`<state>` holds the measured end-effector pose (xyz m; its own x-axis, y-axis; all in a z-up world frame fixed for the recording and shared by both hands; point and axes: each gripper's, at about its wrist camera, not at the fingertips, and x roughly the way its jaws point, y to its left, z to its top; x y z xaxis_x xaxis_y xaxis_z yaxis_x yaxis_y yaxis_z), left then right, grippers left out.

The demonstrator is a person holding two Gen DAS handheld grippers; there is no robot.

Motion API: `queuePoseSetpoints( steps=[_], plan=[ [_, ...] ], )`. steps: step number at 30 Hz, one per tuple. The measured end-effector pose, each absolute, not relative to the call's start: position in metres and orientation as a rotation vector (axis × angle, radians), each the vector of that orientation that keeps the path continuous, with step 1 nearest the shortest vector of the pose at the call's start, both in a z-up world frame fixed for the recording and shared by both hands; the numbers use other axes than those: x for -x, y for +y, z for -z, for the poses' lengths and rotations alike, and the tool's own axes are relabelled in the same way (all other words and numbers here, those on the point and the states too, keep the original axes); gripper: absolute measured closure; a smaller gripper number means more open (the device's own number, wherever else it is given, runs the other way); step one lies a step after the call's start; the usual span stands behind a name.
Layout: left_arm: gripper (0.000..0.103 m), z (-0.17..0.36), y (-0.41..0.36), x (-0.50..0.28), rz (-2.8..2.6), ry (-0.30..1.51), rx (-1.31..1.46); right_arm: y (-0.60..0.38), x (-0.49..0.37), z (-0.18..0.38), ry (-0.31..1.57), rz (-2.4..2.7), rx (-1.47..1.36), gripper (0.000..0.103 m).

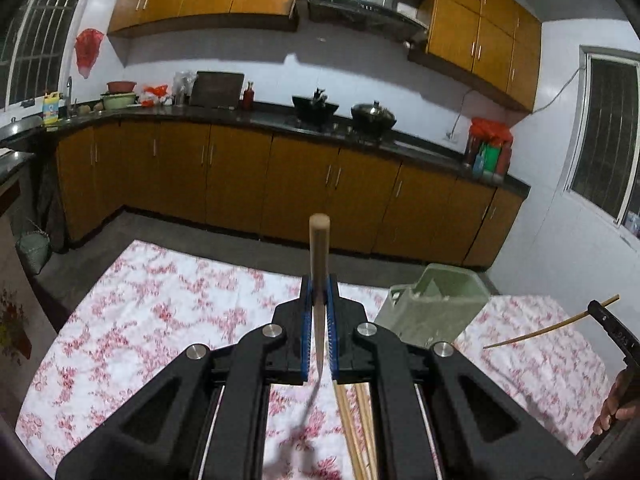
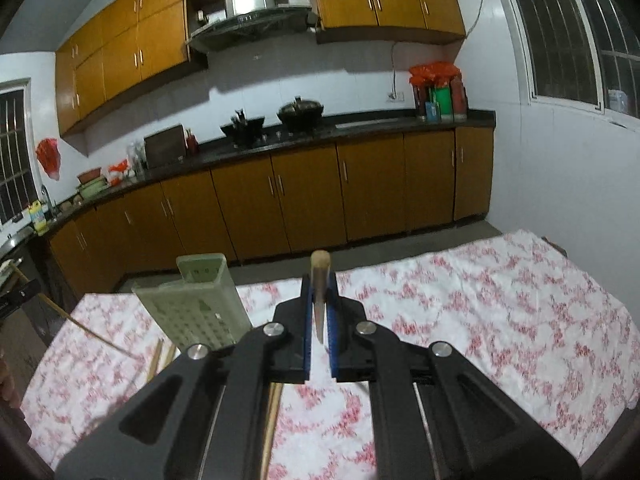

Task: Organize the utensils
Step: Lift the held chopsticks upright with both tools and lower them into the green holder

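My left gripper (image 1: 319, 292) is shut on a wooden-handled metal utensil (image 1: 319, 240), its handle pointing up and forward above the flowered table (image 1: 160, 312). My right gripper (image 2: 320, 292) is shut on a similar wooden-handled utensil (image 2: 320, 268). A pale green utensil holder (image 1: 434, 308) stands to the right of the left gripper; in the right wrist view the holder (image 2: 200, 304) is to the left of the right gripper. Loose chopsticks (image 1: 354, 432) lie on the cloth under the left gripper, and chopsticks (image 2: 276, 412) also show under the right gripper.
The table has a white cloth with red flowers (image 2: 480, 300). Beyond its far edge are floor and brown kitchen cabinets (image 1: 240, 176). At the right edge of the left wrist view, the other gripper's body (image 1: 612, 328) and a thin stick (image 1: 552, 328) show, with a hand below.
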<state>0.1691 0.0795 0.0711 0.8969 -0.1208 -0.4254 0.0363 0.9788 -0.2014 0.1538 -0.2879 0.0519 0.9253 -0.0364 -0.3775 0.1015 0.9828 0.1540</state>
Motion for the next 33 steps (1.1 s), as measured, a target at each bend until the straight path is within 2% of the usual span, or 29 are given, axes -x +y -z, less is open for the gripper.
queuePoseSetpoints(
  steps=[11,18,33],
  plan=[
    [0.096,-0.132,0.063,-0.158,0.135,0.249,0.235,-0.284,-0.14,-0.106,0.204,-0.057,-0.223,0.095],
    [0.096,-0.149,0.042,-0.161,0.165,0.164,0.242,-0.274,-0.136,-0.128,0.149,-0.138,-0.213,0.095],
    [0.096,-0.128,0.005,-0.2,0.22,0.223,0.211,-0.248,-0.2,-0.135,0.421,-0.267,-0.147,0.095]
  ],
)
